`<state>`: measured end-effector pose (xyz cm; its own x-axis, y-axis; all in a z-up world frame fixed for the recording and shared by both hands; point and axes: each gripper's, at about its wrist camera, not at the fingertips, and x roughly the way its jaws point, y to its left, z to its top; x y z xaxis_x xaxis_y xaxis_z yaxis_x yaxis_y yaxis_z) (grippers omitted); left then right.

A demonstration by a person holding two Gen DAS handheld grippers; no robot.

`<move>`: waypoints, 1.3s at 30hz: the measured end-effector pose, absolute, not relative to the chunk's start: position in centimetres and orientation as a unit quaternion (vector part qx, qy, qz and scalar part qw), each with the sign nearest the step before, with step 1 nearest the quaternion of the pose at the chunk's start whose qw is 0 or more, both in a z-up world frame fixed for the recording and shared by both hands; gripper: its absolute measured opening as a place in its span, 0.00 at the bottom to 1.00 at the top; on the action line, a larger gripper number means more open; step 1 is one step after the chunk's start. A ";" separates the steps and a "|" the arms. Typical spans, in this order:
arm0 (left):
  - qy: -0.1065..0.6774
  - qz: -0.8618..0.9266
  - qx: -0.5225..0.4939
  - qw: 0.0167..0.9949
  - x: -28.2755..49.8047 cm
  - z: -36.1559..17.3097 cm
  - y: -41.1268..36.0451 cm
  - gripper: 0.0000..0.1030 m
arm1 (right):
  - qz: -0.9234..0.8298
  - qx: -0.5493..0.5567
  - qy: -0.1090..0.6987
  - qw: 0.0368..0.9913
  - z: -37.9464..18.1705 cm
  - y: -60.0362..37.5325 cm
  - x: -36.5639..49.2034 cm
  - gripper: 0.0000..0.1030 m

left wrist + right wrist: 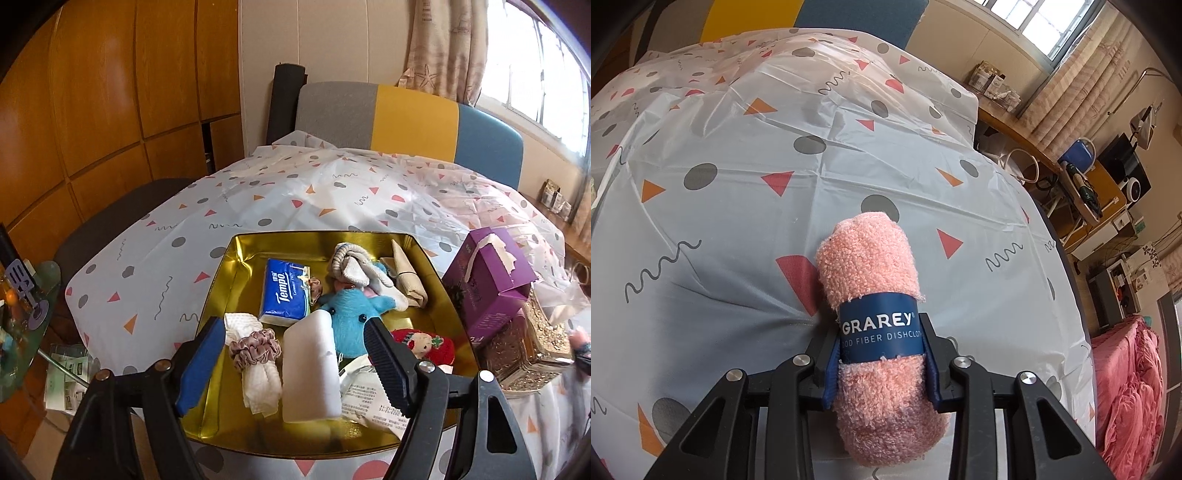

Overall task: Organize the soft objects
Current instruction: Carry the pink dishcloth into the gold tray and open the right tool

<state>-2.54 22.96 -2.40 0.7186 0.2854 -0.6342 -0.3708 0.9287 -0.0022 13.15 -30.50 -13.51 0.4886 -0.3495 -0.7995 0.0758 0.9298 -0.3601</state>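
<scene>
In the left wrist view a gold tin tray (221, 291) sits on the patterned tablecloth. It holds a blue Tempo tissue pack (284, 293), a white sponge block (312, 369), a white cloth with a pink scrunchie (255, 347), a blue plush toy (351, 317), a red doll (424, 343), rolled grey-white socks (354, 266) and a beige pouch (408, 277). My left gripper (295, 358) is open above the tray's near side, empty. In the right wrist view my right gripper (882, 354) is shut on a rolled pink dishcloth (871, 266) with a blue paper band, above the tablecloth.
A purple tissue box (487, 280) rests on a glittery gold box (532, 350) right of the tray. A multicoloured chair (406, 122) stands behind the table. The table's right edge (1067, 280) drops to shelves and a pink bedspread (1126, 387).
</scene>
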 end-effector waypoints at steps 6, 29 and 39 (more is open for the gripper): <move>0.335 0.167 -0.070 0.924 -3.1 -2.7 23.0 0.76 | -0.142 -0.126 0.511 0.838 -13.4 -30.4 13.9 0.33; 0.350 0.169 -0.102 0.916 -4.4 -4.8 26.1 0.76 | -0.113 0.050 0.543 0.831 -12.6 -25.7 12.1 0.33; 0.349 0.197 -0.118 0.908 -5.9 -5.2 28.4 0.76 | -0.121 0.096 0.494 0.856 -8.4 -26.2 11.8 0.33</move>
